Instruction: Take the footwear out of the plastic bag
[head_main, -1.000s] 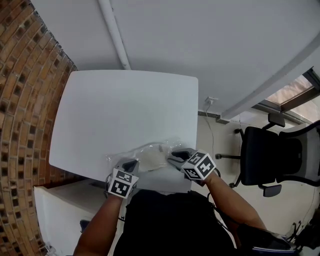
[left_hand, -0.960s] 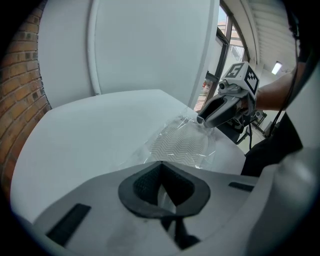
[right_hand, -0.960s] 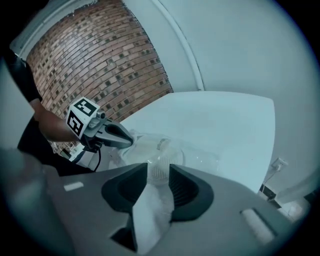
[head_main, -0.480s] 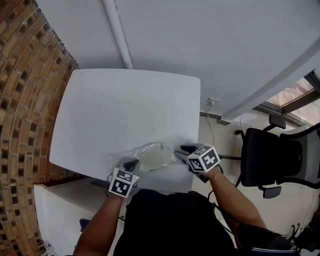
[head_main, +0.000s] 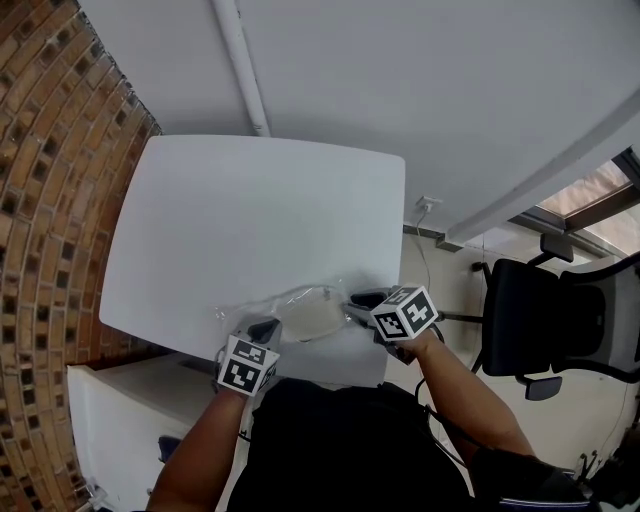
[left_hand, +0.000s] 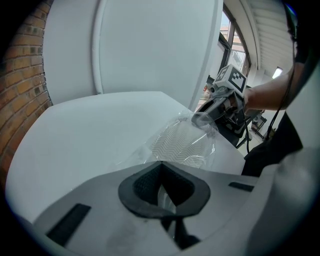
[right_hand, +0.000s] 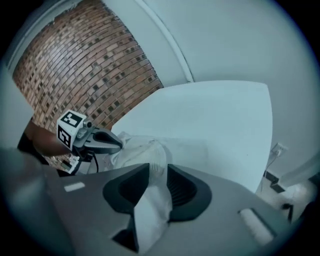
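Observation:
A clear plastic bag (head_main: 300, 312) lies near the front edge of the white table (head_main: 250, 210). Inside it is a white slipper (left_hand: 180, 142) with a zigzag sole. My left gripper (head_main: 262, 328) is shut on the bag's near-left end, and thin plastic (left_hand: 167, 197) is pinched between its pads. My right gripper (head_main: 358, 299) is at the bag's right end. Its jaws are closing, and white slipper fabric (right_hand: 150, 200) fills the gap and touches both pads. The right gripper view shows the left gripper (right_hand: 102, 141) across the crumpled bag (right_hand: 135, 150).
A brick wall (head_main: 50, 200) runs along the table's left side. A white pipe (head_main: 240, 70) runs along the floor beyond the table. A black office chair (head_main: 540, 310) stands to the right. A white cabinet (head_main: 120, 420) is below the front left. The bag lies close to the table's front edge.
My right gripper drew a little right and away from the table's front edge, then came back to the bag's right end. The left gripper stayed where it was.

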